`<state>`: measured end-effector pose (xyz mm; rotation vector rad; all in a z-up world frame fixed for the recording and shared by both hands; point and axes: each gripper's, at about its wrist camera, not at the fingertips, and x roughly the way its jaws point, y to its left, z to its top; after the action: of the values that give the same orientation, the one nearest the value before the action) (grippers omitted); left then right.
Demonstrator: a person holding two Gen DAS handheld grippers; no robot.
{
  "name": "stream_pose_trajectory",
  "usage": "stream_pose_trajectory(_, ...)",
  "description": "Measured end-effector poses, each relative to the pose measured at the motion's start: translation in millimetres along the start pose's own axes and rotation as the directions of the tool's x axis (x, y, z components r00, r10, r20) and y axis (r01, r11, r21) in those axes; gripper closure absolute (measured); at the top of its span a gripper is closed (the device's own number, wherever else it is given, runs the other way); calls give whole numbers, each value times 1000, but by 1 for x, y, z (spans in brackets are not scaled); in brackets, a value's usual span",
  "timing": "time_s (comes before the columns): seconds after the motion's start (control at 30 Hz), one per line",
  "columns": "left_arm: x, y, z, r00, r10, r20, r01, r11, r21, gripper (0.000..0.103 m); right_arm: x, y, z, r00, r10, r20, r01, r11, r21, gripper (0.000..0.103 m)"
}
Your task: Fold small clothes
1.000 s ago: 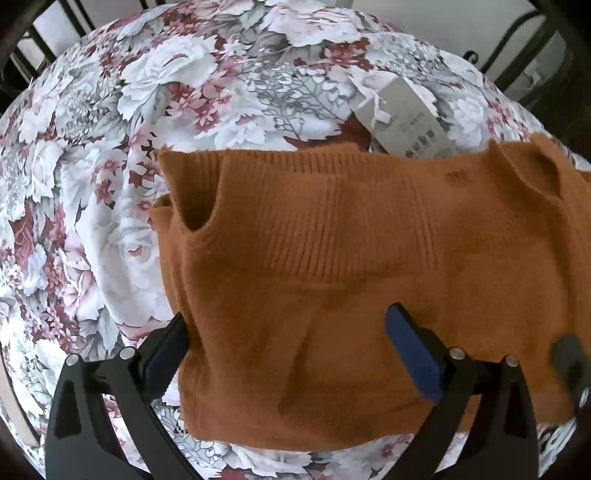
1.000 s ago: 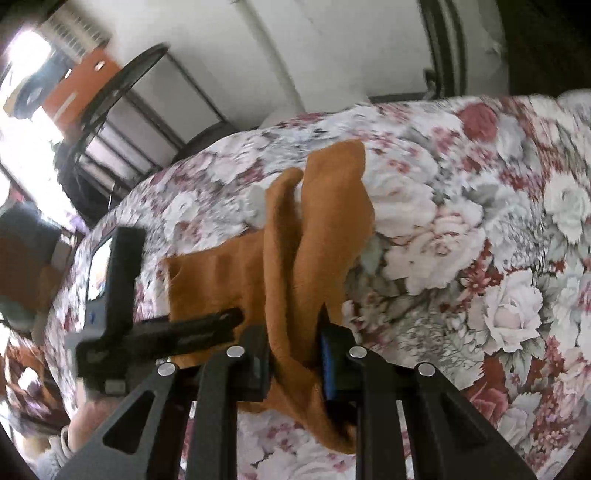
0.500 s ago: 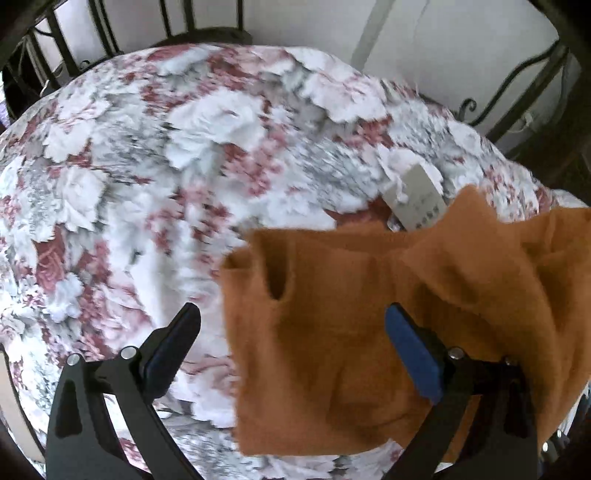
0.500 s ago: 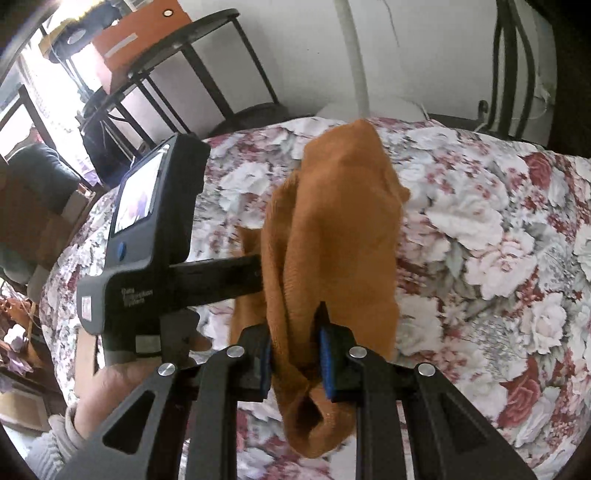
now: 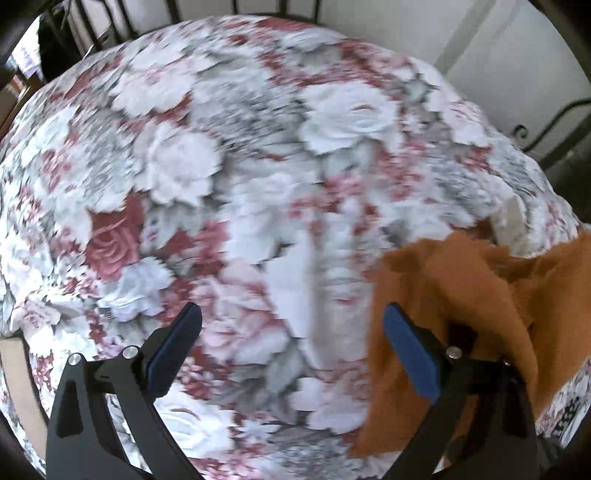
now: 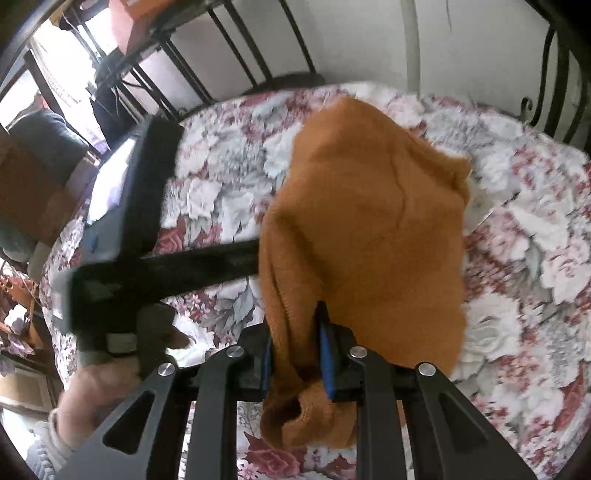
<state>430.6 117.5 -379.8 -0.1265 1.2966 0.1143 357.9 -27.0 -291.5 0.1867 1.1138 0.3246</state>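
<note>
Meanwhile, the right gripper (image 6: 295, 354) clamps a bunched fold of the orange knit garment (image 6: 369, 229) above the floral bedspread (image 6: 535, 258).

Beside it the left gripper (image 5: 291, 354) stands spread wide with nothing between its blue pads (image 5: 410, 358), the garment draped just past its right finger. A hand (image 6: 92, 387) grips the left tool's handle. Black metal bed rails (image 6: 236, 48) and a white wall (image 6: 369, 33) rise behind; the surroundings are motion-blurred.

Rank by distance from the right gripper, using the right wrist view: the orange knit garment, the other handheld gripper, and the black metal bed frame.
1. Orange knit garment, clamped in the right gripper.
2. Other handheld gripper, to the left, above the floral bedspread.
3. Black metal bed frame, beyond the bedspread's far edge.
</note>
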Motion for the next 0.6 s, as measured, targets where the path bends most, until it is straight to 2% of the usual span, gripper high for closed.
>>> stream_pose_trajectory(0.17,0,28,2,1000,11,-7,-11,999,-44,7,40,5,-15,992,8,-128,-10,1000,-13,78)
stream_pose_trajectory(0.27,-2,33,2,1000,14,-7,-14,999,-51,7,55,6,-22,984,50,-172,-52,999,-12,65)
stream_pose_trajectory(0.4,-19,26,6,999,-15,29,15,1000,-15,7,39,7,-19,985,80,-154,-85,996,-26,56)
stream_pose_trajectory(0.6,-54,12,4,994,-12,112,3,997,81,6,-15,-23,-10,992,121,-36,-120,993,21,55)
